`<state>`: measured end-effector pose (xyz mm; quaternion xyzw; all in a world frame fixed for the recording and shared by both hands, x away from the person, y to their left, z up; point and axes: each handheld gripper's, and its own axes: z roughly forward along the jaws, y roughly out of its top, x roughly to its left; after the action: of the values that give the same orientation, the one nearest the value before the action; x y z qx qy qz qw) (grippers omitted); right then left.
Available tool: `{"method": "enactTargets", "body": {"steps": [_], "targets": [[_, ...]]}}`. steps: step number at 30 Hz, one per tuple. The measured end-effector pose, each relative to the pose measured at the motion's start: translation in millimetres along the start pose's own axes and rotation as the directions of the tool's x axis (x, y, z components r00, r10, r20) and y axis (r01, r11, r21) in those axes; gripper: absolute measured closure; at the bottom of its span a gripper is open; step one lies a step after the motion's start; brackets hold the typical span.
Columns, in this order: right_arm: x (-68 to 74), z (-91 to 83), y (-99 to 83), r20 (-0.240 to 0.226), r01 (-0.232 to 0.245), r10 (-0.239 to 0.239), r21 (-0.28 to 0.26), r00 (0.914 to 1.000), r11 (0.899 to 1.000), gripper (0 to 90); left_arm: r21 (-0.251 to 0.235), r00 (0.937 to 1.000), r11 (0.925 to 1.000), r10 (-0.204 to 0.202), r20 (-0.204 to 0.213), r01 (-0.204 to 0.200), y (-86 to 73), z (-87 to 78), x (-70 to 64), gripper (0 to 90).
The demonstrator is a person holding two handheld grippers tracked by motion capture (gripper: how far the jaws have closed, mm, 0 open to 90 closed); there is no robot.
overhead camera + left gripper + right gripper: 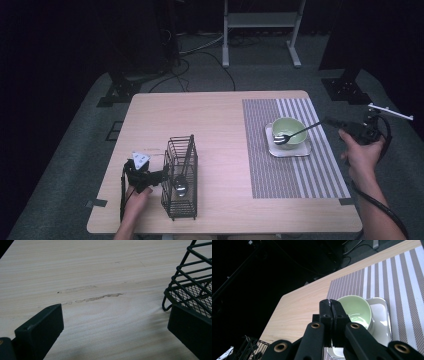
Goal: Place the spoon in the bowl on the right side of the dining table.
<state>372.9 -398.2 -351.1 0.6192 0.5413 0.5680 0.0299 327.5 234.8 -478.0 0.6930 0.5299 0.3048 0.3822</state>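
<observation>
A black wire basket (181,181) stands near the table's front left, with a metal spoon (180,186) leaning inside it. My left gripper (159,176) sits low beside the basket's left side. In the left gripper view it (115,317) is open wide, bare wood between the jaws and the basket's corner (190,282) just past the right jaw. A pale green bowl (288,131) rests on a white square plate (306,148). A black-handled utensil (300,132) lies with its metal head in the bowl. My right gripper (330,121) is shut on its handle end, jaws pressed together (329,305) before the bowl (358,310).
A striped placemat (295,175) covers the table's right part under the plate (379,322). Bare wood (200,120) lies between basket and mat. A white stand (260,22) and cables sit on the floor beyond the far edge.
</observation>
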Motion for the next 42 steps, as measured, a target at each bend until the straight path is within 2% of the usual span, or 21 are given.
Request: {"method": "enactTargets", "body": {"steps": [17, 33, 42], "targets": [[1.1, 4.8, 17.0, 0.052, -0.004, 0.005, -0.029, 0.9986, 1.0, 88.5, 0.001, 1.0, 1.0, -0.001, 0.003, 0.001, 0.0, -0.3, 1.1, 0.0], [-10.1, 13.9, 21.5, 0.099, -0.026, 0.031, -0.049, 0.9946, 0.998, 88.5, 0.0, 1.0, 1.0, 0.0, 0.002, 0.0, 0.0, -0.1, 0.7, 0.0], [-23.7, 20.4, 16.2, 0.134, -0.033, 0.039, -0.05, 0.9903, 0.998, 88.5, 0.0, 1.0, 1.0, -0.001, 0.002, 0.001, 0.0, -0.2, 0.6, 0.0]]}}
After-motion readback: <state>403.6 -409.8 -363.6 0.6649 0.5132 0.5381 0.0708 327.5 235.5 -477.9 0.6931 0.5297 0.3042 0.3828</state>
